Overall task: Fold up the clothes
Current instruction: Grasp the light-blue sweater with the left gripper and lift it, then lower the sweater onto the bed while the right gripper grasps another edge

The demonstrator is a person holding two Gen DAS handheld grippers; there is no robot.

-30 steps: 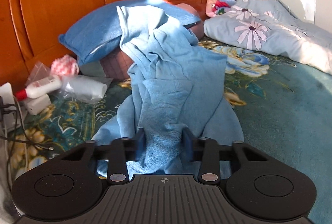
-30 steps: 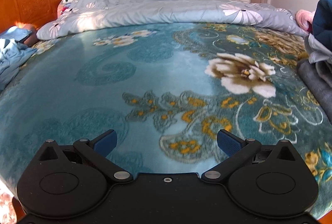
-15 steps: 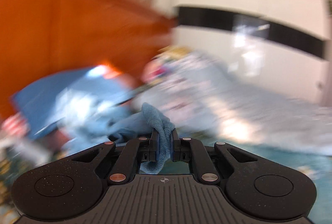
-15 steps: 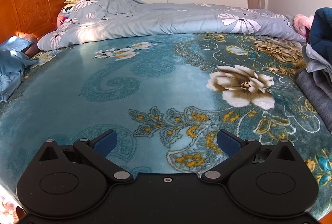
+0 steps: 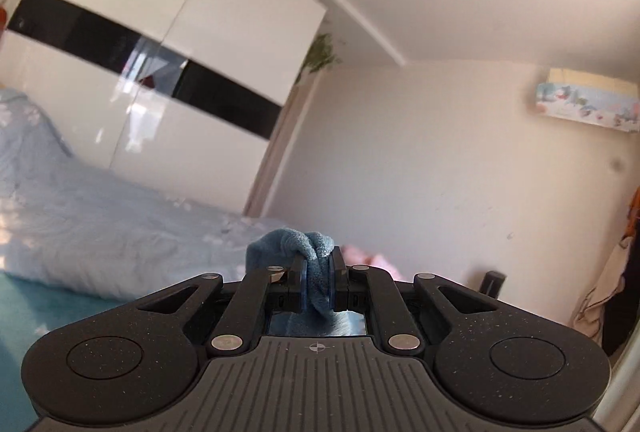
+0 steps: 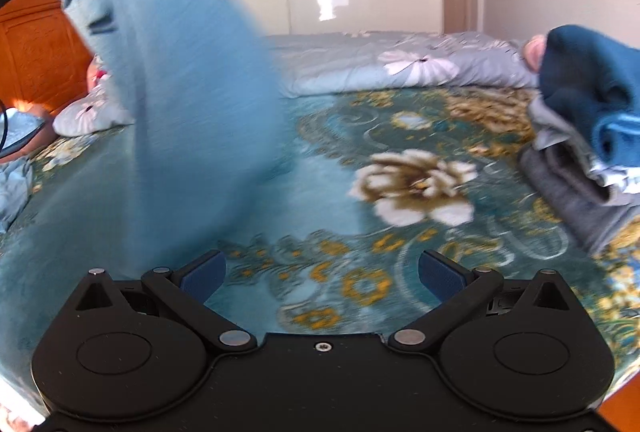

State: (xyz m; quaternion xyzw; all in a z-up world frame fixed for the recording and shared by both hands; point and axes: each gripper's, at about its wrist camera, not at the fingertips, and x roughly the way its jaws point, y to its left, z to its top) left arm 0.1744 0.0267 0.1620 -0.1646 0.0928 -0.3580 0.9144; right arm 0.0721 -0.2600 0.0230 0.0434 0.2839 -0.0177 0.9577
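My left gripper [image 5: 319, 268] is clamped tight on a bunched fold of the light blue garment [image 6: 172, 79], the cloth bulging up between the nearly closed jaws. A second ago that camera looked down at the garment heaped by the orange headboard [image 6: 36, 55]; half a second ago it was sweeping upward in a blur; now it points at the white wardrobe [image 5: 160, 43], the wall and the ceiling, with only the pinched tuft and a strip of the pale floral quilt [image 5: 100, 228] in its lower part. From my right gripper [image 6: 322, 274], whose jaws stand wide apart with nothing between them, the change is plain: the garment, which lay as a small heap at the far left near the headboard, now hangs high from the left gripper at the upper left and drapes down in a blurred sheet across the left of the teal floral bedspread [image 6: 400, 216], its lower part reaching the bedspread just left of my open fingers [image 6: 202, 276]. The stack of folded clothes [image 6: 580, 159], dark blue on grey, sits on the bedspread's right edge, well apart from the hanging garment and closer to my view than before.
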